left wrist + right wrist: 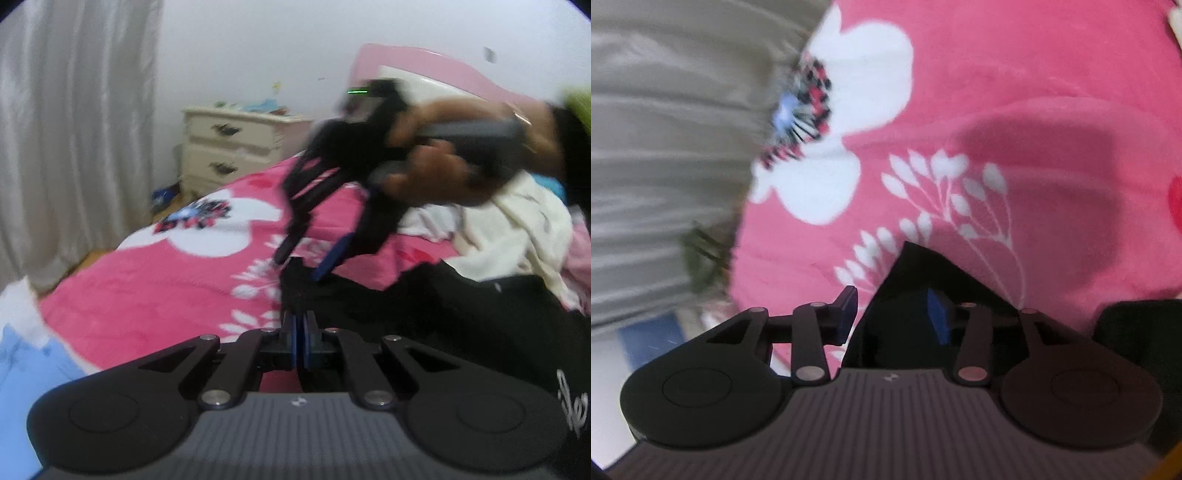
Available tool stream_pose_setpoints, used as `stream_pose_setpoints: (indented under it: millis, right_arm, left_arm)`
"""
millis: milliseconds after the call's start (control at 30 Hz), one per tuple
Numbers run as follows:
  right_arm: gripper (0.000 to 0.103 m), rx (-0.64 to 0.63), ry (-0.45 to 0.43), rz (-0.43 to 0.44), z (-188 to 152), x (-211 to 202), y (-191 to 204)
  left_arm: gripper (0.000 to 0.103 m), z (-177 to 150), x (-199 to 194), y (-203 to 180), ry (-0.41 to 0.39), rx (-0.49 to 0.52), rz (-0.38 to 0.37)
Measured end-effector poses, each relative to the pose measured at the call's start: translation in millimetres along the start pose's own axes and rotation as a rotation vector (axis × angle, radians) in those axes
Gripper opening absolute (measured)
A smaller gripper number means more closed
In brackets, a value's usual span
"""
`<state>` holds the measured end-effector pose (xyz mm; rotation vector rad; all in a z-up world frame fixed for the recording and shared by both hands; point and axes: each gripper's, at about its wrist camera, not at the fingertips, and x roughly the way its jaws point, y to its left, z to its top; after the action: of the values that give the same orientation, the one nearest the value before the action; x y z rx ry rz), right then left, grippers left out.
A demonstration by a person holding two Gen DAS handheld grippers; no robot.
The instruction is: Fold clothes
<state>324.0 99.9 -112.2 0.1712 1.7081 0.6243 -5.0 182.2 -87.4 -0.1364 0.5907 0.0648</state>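
Close in, the left gripper (299, 332) has its jaws pinched tight together, blue pads nearly meeting, and they are nipping the near edge of the black garment (461, 314). That garment sprawls across the bed to the right of the gripper, dark and rumpled, with a bit of white lettering showing at its far right edge.

Over to the right wrist view: the right gripper (892, 314) has its jaws partly spread, and a pointed corner of the black garment (916, 273) sits up between them. The pads are not pressing on it; the left pad stands clear over the pink blanket (1034, 110), while the right pad shows against the cloth.

Back in the left wrist view, a step further out, that same right gripper (299, 266) comes in blurred from the upper right, angled steeply down, its fingertips just above the garment's far corner. A hand (443, 166) grips its handle, a yellow-green sleeve (576, 107) behind it.

Underneath, the pink blanket (147, 288) with big white flowers covers the bed. To the right lies a cream garment (517, 229), heaped beside the black one. Beyond, a cream nightstand (232, 144) stands against the wall, with a pale curtain (74, 129) to the left and a pink headboard (424, 62) behind.
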Motion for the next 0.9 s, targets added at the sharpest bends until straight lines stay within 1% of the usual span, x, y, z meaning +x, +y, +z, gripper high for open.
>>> stream_pose_setpoints:
  millis: [67,100,167,233,267,300,367,467,567,667,800,900]
  right_arm:
    - [0.041,-0.053,0.023,-0.091,-0.7,10.3,11.2]
    - [0.04,-0.08,0.031,-0.132,-1.6,15.1,16.6]
    - [0.035,-0.109,0.025,-0.185,-5.1,18.9,21.1]
    - [0.011,-0.157,0.005,-0.245,-9.9,17.9,25.4]
    - [0.006,-0.173,-0.008,-0.25,-12.3,14.5,25.5]
    - [0.002,-0.179,-0.028,-0.233,-14.0,8.9,25.4]
    - [0.002,-0.204,-0.095,-0.127,-19.0,-10.2,29.3]
    - [0.002,-0.303,-0.164,0.007,-27.8,-30.1,45.8]
    - [0.002,-0.363,-0.196,0.033,-30.0,-28.4,58.9]
    - [0.002,-0.353,-0.221,0.065,-29.2,-22.5,54.9]
    - [0.002,-0.349,-0.277,0.137,-33.3,-23.2,50.0]
    - [0.002,-0.331,-0.331,0.199,-41.5,-35.5,36.8]
  left_arm:
    - [0.004,-1.9,-1.7,-9.1,-0.022,0.064,-0.016]
    - [0.004,-2.8,-2.6,-13.6,-0.033,0.096,-0.024]
    - [0.004,-3.5,-2.6,-19.4,-0.047,0.13,-0.04]
    - [0.004,-2.8,-3.3,-21.0,-0.053,0.127,-0.051]
    - [0.004,-1.8,-4.4,-20.0,-0.057,0.113,-0.048]
    - [0.004,0.1,-6.9,-17.3,-0.063,0.088,-0.041]
    - [0.004,4.2,-11.8,-9.2,-0.072,0.029,-0.027]
    - [0.004,8.4,-14.5,0.1,-0.065,-0.02,-0.012]
    - [0.004,6.8,-10.7,7.1,-0.038,-0.043,0.009]
    - [0.004,4.6,-8.6,11.6,-0.021,-0.068,0.019]
    - [0.004,5.0,-11.8,10.1,-0.015,-0.044,0.028]
    - [0.004,10.0,-21.1,6.2,-0.033,-0.051,-0.005]
